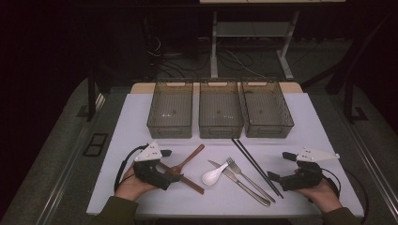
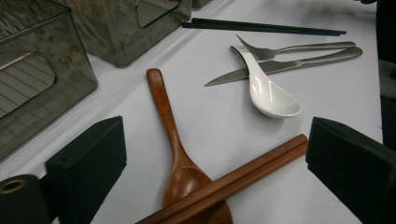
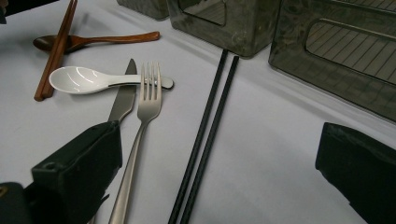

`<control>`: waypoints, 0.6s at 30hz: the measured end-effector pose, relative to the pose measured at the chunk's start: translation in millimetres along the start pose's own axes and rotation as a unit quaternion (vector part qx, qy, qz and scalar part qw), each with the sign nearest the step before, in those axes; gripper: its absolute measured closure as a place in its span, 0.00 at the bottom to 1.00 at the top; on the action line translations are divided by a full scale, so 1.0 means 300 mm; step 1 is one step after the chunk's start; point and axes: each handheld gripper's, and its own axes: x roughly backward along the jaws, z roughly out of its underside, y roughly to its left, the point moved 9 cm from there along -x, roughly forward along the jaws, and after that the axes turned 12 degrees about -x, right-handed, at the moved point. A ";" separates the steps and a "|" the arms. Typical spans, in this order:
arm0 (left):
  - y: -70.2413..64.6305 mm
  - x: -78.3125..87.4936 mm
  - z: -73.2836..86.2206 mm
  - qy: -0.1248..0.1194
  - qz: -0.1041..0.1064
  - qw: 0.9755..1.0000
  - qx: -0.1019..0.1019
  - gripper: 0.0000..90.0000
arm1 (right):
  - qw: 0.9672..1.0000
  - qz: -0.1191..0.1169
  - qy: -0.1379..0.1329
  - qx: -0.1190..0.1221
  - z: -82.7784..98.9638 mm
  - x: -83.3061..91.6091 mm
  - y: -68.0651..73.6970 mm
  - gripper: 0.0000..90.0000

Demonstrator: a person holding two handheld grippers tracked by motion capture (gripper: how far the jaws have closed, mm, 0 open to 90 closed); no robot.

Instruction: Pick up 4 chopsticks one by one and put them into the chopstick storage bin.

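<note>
Under my left hand-held gripper (image 2: 215, 158) lie the brown chopsticks (image 2: 233, 182), crossing over the bowl of the wooden spoon (image 2: 175, 149). Its jaws are spread wide on either side of the pair and grip nothing. From the high view, that gripper (image 1: 174, 174) sits at the near left of the counter (image 1: 305, 122), tips right at the crossing of chopsticks (image 1: 185, 179) and spoon (image 1: 187, 159).

My right hand-held gripper (image 3: 219, 168) is released too, jaws apart, with the black chopsticks (image 3: 205, 135) running between them on the counter; I see no contact. The fork (image 3: 140, 130) lies just beside its left jaw, the knife (image 3: 122, 100) next to that.

Moving outward: the white spoon (image 1: 213, 176) rests mid-counter, its handle lying across the knife (image 1: 239, 180) and touching the fork (image 1: 248, 180). The black chopsticks (image 1: 256, 166) run diagonally from the bins toward my right gripper (image 1: 274, 177).

Along the far edge stand three smoky, see-through bins in a row: left (image 1: 170, 108), middle (image 1: 220, 108) and right (image 1: 266, 108). Each looks empty.
</note>
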 end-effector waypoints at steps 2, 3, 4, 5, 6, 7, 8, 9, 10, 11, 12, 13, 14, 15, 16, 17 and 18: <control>0.009 0.006 0.005 0.003 0.003 1.000 -0.005 0.08 | 1.000 -0.001 -0.001 0.000 -0.002 0.001 0.002 0.01; 0.012 0.007 0.007 0.003 0.006 1.000 -0.004 0.09 | 1.000 -0.001 -0.002 0.000 -0.003 0.001 0.003 0.01; 0.014 0.008 0.009 0.003 0.008 1.000 -0.004 0.12 | 1.000 0.000 -0.003 0.001 -0.003 0.000 0.003 0.01; 0.014 0.008 0.009 0.003 0.008 1.000 -0.004 0.13 | 1.000 0.000 -0.001 0.000 -0.001 -0.001 0.003 0.01; 0.022 0.007 0.013 0.006 0.010 1.000 -0.004 0.15 | 1.000 0.001 0.001 0.000 0.000 -0.002 0.002 0.01; 0.024 0.006 0.013 0.007 0.012 1.000 -0.001 0.16 | 1.000 0.001 0.001 -0.001 0.001 -0.002 0.001 0.01; 0.029 0.006 0.016 0.012 0.011 1.000 -0.007 0.17 | 1.000 0.000 -0.001 -0.001 -0.001 -0.002 -0.001 0.01; 0.031 0.005 0.016 0.013 0.011 1.000 -0.007 0.18 | 1.000 0.000 -0.002 -0.001 -0.002 -0.002 -0.001 0.01; 0.031 0.005 0.017 0.014 0.015 1.000 -0.008 0.21 | 1.000 0.001 -0.002 -0.001 -0.002 -0.003 -0.003 0.01; 0.030 0.004 0.018 0.014 0.018 1.000 -0.010 0.26 | 1.000 0.000 0.000 -0.001 0.000 -0.003 -0.003 0.01; 0.030 0.003 0.019 0.015 0.018 1.000 -0.011 0.30 | 1.000 0.000 0.002 -0.002 0.002 -0.003 -0.003 0.01; 0.029 0.002 0.021 0.019 0.022 0.999 -0.016 0.33 | 1.000 -0.001 0.002 -0.002 0.002 -0.003 -0.003 0.01; 0.025 0.000 0.022 0.021 0.027 0.999 -0.015 0.37 | 1.000 -0.001 0.002 -0.001 0.002 -0.003 -0.002 0.01; 0.020 -0.003 0.023 0.022 0.034 0.999 -0.016 0.41 | 1.000 -0.002 0.001 0.000 0.001 -0.003 -0.001 0.01; 0.014 -0.006 0.026 0.026 0.041 0.999 -0.020 0.44 | 1.000 -0.003 0.000 0.000 0.001 -0.003 -0.001 0.01; 0.008 -0.010 0.030 0.031 0.047 0.998 -0.024 0.48 | 1.000 -0.004 0.000 0.000 0.000 -0.003 -0.001 0.01; 0.003 -0.014 0.033 0.035 0.052 0.998 -0.026 0.50 | 1.000 -0.004 0.001 0.000 0.001 -0.004 -0.001 0.01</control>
